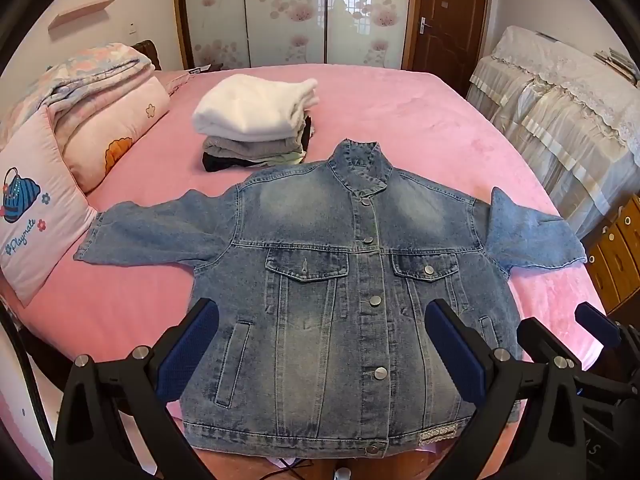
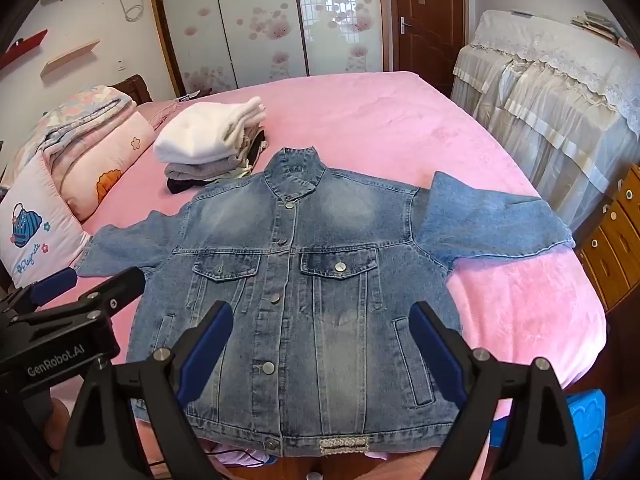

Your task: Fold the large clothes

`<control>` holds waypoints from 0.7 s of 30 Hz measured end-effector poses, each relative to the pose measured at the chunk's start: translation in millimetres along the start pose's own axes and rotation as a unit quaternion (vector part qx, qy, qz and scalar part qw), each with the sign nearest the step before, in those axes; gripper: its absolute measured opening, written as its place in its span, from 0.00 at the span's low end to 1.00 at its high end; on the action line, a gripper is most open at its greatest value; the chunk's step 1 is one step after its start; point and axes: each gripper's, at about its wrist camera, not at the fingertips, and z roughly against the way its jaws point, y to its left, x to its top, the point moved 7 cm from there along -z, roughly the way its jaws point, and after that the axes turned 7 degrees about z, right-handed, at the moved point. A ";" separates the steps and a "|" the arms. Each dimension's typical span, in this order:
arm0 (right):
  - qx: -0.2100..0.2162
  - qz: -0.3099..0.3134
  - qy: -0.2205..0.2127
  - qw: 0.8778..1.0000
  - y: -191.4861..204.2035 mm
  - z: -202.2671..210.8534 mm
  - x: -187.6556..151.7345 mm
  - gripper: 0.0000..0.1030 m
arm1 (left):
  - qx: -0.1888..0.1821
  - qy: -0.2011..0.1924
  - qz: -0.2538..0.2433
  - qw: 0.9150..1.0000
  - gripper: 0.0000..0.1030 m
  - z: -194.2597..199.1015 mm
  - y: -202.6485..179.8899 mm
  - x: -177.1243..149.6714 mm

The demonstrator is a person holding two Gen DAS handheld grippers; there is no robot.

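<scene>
denim jacket (image 1: pixel 320 280) lying flat, unfolded, on bed (image 1: pixel 420 120); folded stack (image 1: pixel 252 120) waiting behind | left claw (image 1: pixel 320 356), right claw (image 2: pixel 320 356) both hovering agape, gripping nothing | folding seemingly not yet begun

A pink bed (image 1: pixel 400 120) fills the room. On its left edge lie a pink pillow (image 1: pixel 36 208) and a folded floral quilt (image 1: pixel 100 80). Beyond the bed stand a flower-patterned sliding wardrobe (image 1: pixel 288 12) and a brown door (image 1: pixel 448 16); right of it, lace-covered furniture (image 1: pixel 560 112).
</scene>
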 end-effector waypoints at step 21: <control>0.004 -0.005 0.007 1.000 0.4 -2.8 -6.3 0.88 | 0.006 0.000 -0.014 1.000 0.99 2.3 -3.5 0.3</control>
